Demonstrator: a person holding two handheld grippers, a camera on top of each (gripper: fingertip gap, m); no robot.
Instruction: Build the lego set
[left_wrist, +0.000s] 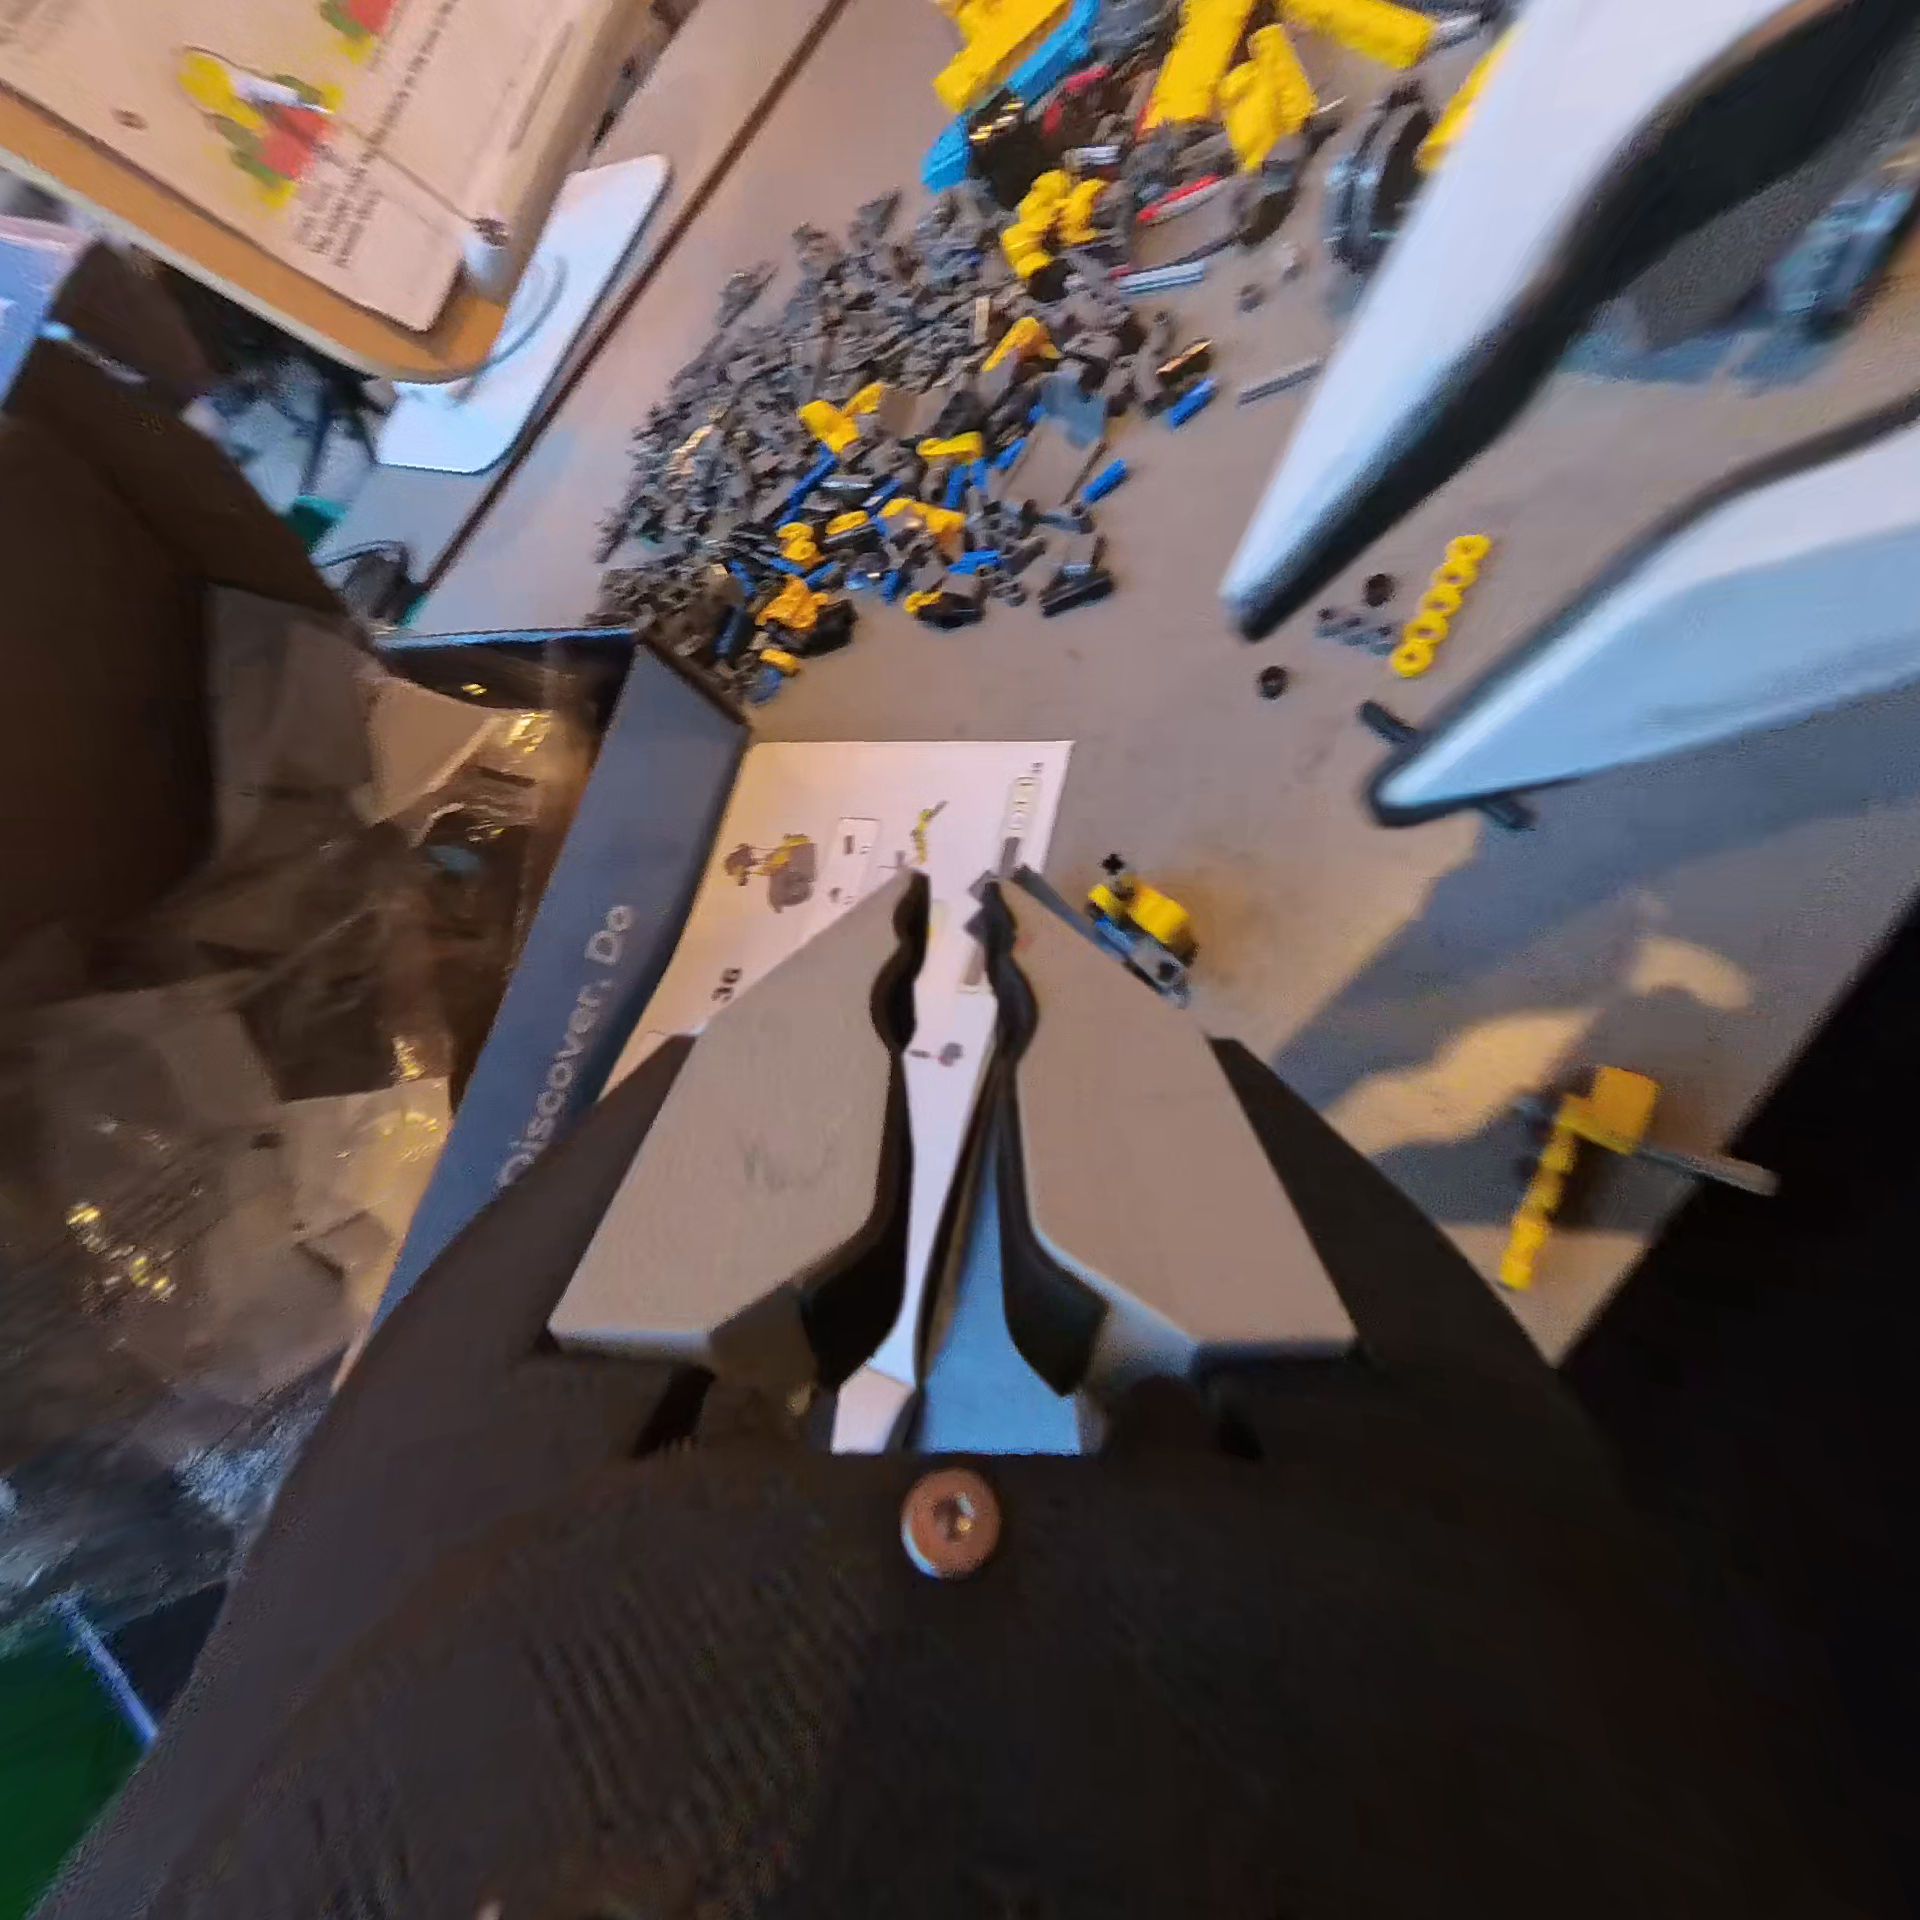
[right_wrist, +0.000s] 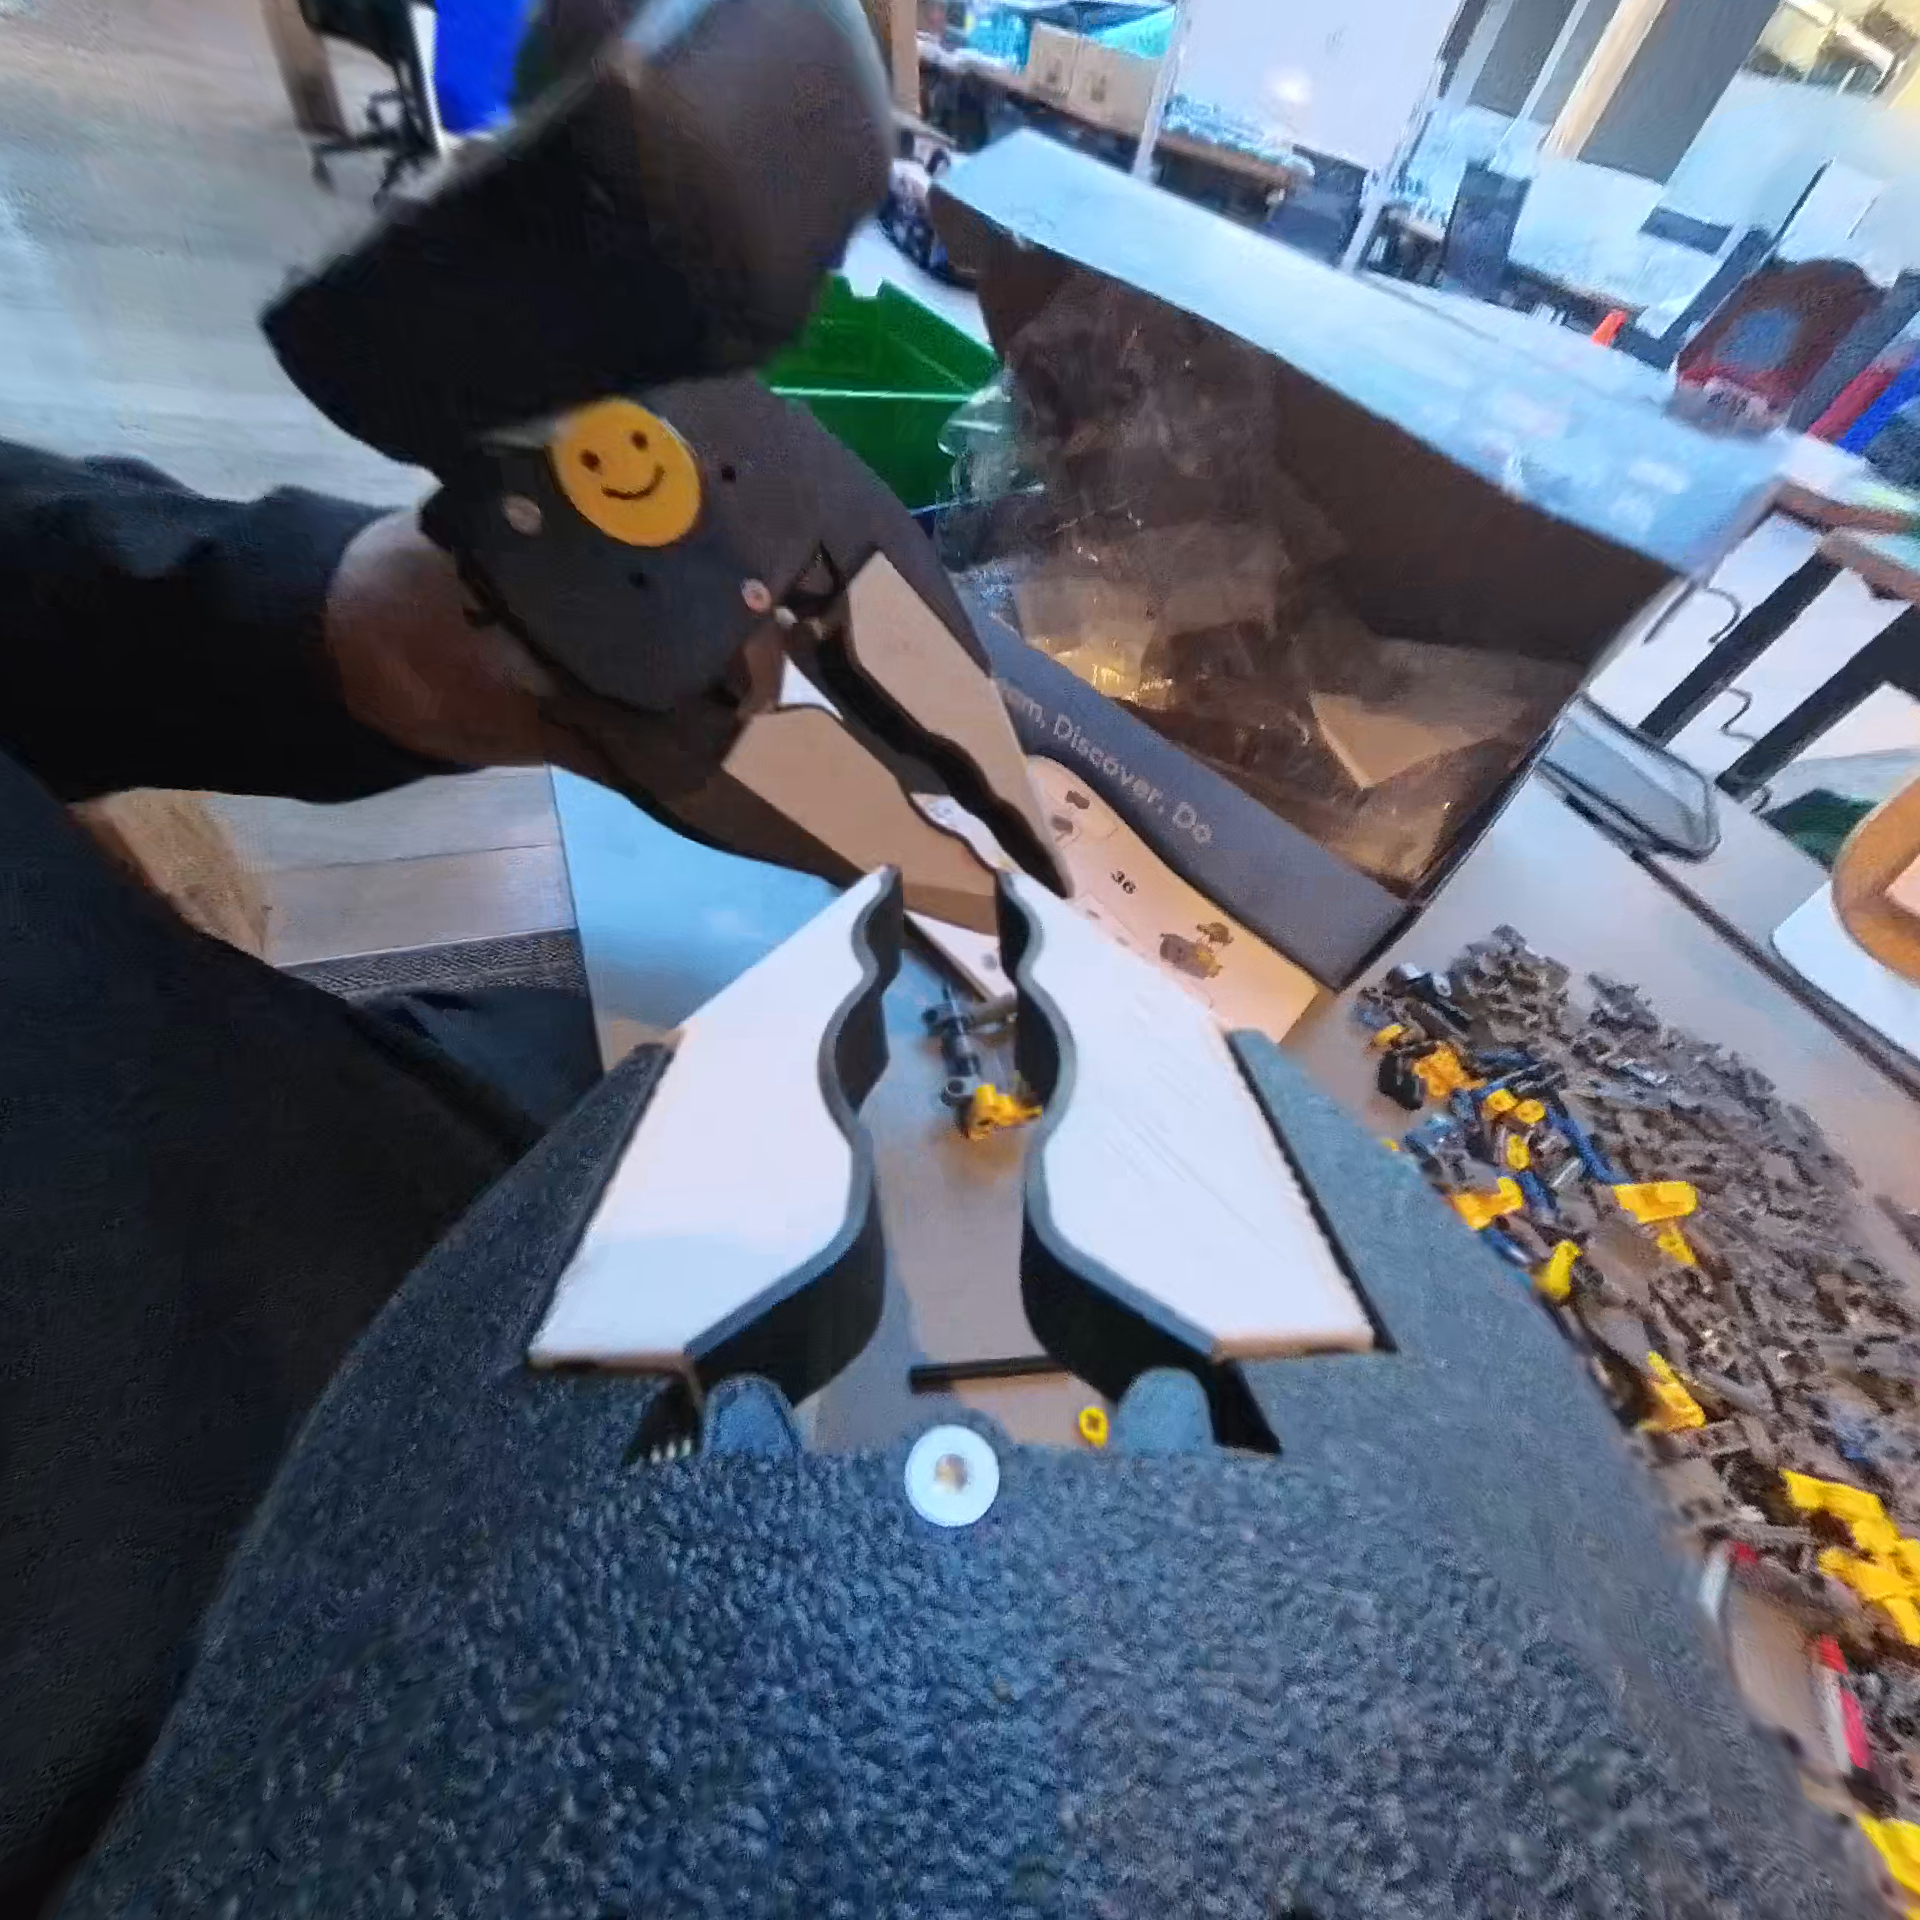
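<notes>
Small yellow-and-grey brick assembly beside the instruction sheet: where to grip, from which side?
Grip the small yellow-and-grey brick assembly across its chunky yellow block, coming from above. The thin grey beam end lies flat on the table and offers little purchase. The right gripper hovers nearest, open.

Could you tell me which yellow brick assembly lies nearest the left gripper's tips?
The small yellow-and-black assembly just right of the left gripper, beside the instruction sheet; the other yellow assembly lies farther right.

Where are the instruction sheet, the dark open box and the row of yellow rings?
instruction sheet (left_wrist: 831, 821), left wrist view, on its white printed page.
dark open box (right_wrist: 1174, 831), right wrist view, on its dark front wall.
row of yellow rings (left_wrist: 1439, 608), left wrist view, on a middle ring.
</notes>
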